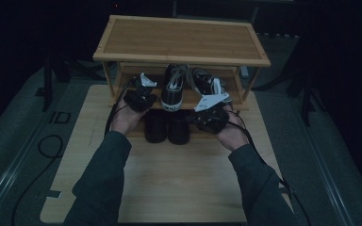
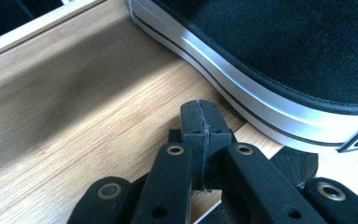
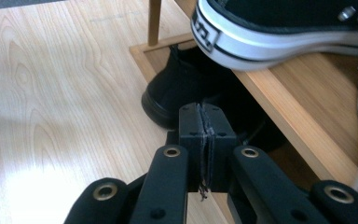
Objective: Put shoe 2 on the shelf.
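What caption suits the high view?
Two hand-held grippers, left and right, shut beside sneakers on a wooden shoe rack.

Both forearms reach forward, left hand-held gripper (image 1: 140,94) and right hand-held gripper (image 1: 210,109) clamped shut, empty.

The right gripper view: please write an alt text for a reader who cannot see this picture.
The right gripper has its black fingers pressed together and empty, above a wooden shelf board. A black sneaker with a white sole rests on that board; below it a plain black shoe stands by the pale wooden tabletop.
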Available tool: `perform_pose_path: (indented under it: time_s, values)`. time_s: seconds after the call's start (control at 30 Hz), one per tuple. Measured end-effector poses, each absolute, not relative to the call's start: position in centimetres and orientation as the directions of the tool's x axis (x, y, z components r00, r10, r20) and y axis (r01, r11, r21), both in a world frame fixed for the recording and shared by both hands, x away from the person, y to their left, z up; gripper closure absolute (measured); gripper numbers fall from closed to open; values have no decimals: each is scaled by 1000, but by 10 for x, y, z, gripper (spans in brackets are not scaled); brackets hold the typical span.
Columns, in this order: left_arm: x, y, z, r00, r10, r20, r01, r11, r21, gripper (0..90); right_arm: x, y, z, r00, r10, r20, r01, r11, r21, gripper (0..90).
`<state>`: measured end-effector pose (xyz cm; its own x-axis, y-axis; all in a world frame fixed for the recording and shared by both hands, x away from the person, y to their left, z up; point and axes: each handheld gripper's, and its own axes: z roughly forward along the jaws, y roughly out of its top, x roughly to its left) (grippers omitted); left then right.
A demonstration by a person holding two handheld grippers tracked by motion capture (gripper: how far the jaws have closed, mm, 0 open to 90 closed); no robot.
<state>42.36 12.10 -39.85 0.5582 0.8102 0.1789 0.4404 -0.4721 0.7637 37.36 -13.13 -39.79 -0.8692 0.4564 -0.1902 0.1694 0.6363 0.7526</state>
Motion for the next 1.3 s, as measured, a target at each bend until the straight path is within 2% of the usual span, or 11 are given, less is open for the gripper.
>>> perform_pose_path:
  time_s: [0.4, 1.3]
  values:
    - [424, 122, -398, 561, 809, 178, 443, -474, 761, 900, 372, -171, -399, -874, 462, -148, 194, 612, 766, 874]
    - [424, 123, -398, 563, 805, 186, 444, -485, 753, 900, 364, -228, -404, -867, 484, -122, 232, 607, 760, 888]
